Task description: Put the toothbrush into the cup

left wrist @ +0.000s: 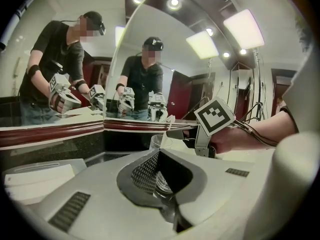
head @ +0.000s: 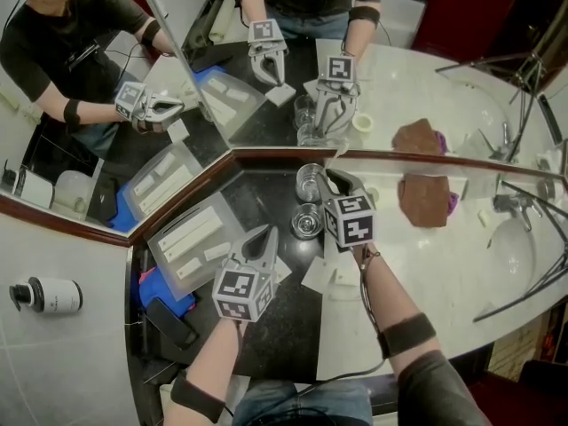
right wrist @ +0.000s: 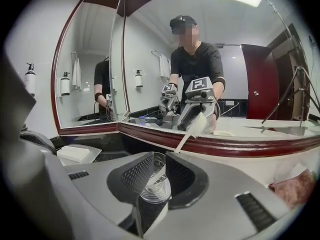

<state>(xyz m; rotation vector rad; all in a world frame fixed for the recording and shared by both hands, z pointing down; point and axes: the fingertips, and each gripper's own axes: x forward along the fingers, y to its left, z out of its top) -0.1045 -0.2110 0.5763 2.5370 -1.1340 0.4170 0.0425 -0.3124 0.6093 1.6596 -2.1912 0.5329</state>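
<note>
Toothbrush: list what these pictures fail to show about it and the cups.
- Right gripper view: the lower end of the toothbrush, blurred by the glass of the far cup between the jaws of the open right gripper. Whether it rests on the bottom is unclear.
- Head view: the toothbrush, nearly all covered by the right gripper.
- Left gripper view: the near cup, mostly behind the shut left gripper.

Toothbrush (right wrist: 190,133) end indistinct inside cup (right wrist: 156,186)

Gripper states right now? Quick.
Left gripper: shut, holding nothing.
Right gripper: open; toothbrush stands in the cup, between its jaws but not gripped.
</note>
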